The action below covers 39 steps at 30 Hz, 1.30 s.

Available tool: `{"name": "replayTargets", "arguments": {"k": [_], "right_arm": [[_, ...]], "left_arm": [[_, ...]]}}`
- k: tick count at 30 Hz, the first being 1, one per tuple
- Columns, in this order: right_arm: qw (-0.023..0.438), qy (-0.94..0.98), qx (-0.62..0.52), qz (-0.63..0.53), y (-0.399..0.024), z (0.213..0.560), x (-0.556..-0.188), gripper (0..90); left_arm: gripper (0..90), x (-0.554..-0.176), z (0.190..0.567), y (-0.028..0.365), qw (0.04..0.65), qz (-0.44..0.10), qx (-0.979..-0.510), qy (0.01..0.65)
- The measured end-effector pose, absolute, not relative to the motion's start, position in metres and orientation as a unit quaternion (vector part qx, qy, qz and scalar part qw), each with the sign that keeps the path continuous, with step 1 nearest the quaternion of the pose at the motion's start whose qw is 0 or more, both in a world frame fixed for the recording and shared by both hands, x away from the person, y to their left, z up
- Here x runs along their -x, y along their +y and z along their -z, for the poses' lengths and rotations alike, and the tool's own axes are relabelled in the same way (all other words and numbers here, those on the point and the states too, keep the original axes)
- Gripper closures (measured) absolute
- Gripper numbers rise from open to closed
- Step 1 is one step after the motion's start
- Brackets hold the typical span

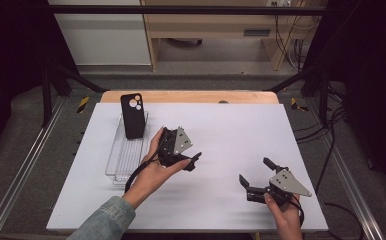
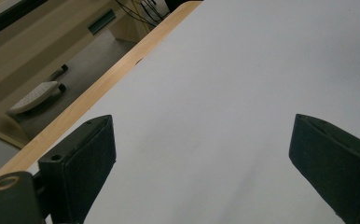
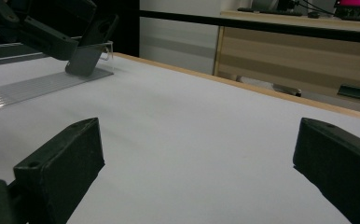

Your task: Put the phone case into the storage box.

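A black phone case point(image 1: 132, 116) leans upright at the far end of a clear ridged tray point(image 1: 126, 155), which lies near the left edge of the white worktop point(image 1: 231, 135). The tray serves as the landmark here.

The left gripper point(image 1: 188, 161) hangs just to the right of the tray, level with its middle, and its fingers point away from the tray towards the open worktop. In the left gripper view its fingers point(image 2: 82, 163) stand wide apart with nothing between them. The right gripper point(image 1: 255, 177) sits well to the right of the tray, near the worktop's front edge, fingers likewise spread wide and empty, aimed back towards the tray; the right gripper view shows the case point(image 3: 87, 56) and the tray point(image 3: 33, 88) far off to its upper left.

The step in hand looks like a reach for the case. To do it well, I would turn the left gripper round to face the tray's far end, keep the fingers wide, and close on the case's long edges above the tray wall, well below the camera cut-out. A thin, leaning case may tip or slide along the ridges, so approach slowly and squarely.
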State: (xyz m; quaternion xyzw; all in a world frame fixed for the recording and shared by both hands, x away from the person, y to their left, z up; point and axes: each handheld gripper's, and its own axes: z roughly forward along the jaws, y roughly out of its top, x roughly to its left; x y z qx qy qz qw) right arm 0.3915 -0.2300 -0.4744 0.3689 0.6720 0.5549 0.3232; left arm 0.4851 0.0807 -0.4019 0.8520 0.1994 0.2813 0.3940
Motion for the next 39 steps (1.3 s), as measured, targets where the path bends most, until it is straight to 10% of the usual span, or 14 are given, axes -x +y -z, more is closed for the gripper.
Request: {"name": "replayTargets", "arguments": {"k": [39], "right_arm": [[0.323, 0.676, -0.365, -0.552, -0.227, 0.475, -0.391, 2.0]], "left_arm": [[5.2, -0.442, 0.362, 0.145, 0.508, -0.277, -0.774, 0.258]]}}
